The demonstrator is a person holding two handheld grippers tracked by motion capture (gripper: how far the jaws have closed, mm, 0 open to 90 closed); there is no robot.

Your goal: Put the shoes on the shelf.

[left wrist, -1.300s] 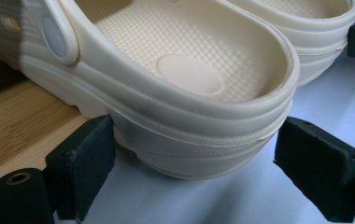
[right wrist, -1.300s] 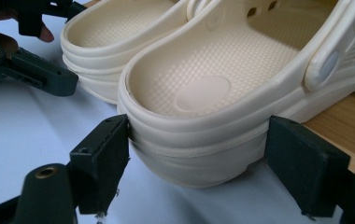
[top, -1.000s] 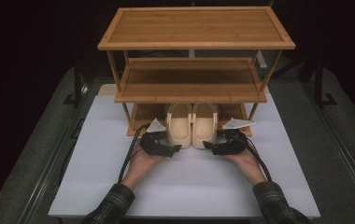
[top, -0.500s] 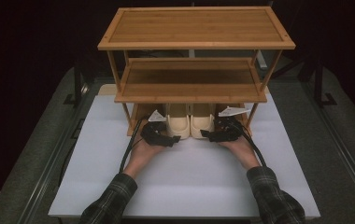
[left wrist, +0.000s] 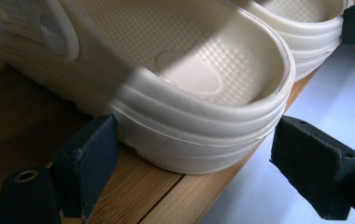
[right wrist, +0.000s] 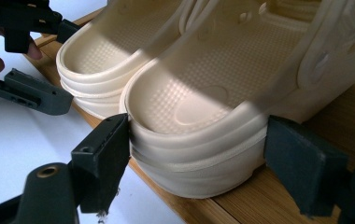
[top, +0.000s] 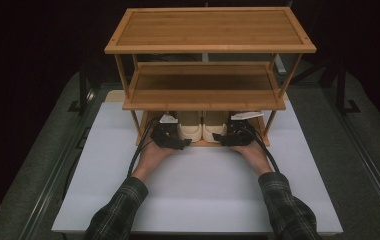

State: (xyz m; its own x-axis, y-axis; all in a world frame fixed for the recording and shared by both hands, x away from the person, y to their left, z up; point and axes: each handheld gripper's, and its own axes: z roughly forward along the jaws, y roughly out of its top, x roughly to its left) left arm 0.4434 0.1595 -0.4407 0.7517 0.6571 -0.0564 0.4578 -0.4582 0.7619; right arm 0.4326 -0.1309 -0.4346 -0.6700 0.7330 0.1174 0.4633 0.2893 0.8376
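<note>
Two cream foam clogs are sitting side by side on the bottom shelf (top: pixel 205 145) of a three-tier bamboo shoe rack (top: pixel 208 50), low in the middle of the high view, heels facing the person.

The left gripper (top: pixel 182 143) is straddling the heel of the left clog (left wrist: pixel 175 88). In its own view one pad (left wrist: pixel 91 158) at lower left is just touching the heel wall, while the other at lower right is standing clear, so the jaws are wide and not clamping.

The right gripper (top: pixel 222 138) is bracketing the heel of the right clog (right wrist: pixel 203 112), its left pad (right wrist: pixel 108 156) against the heel and its other pad apparently touching too; whether it is gripping firmly I cannot tell.

The heels are overhanging the shelf's front edge. An uneven push could be skewing a clog against its neighbour, or a loose grip could be letting the soft heel slip free.
</note>
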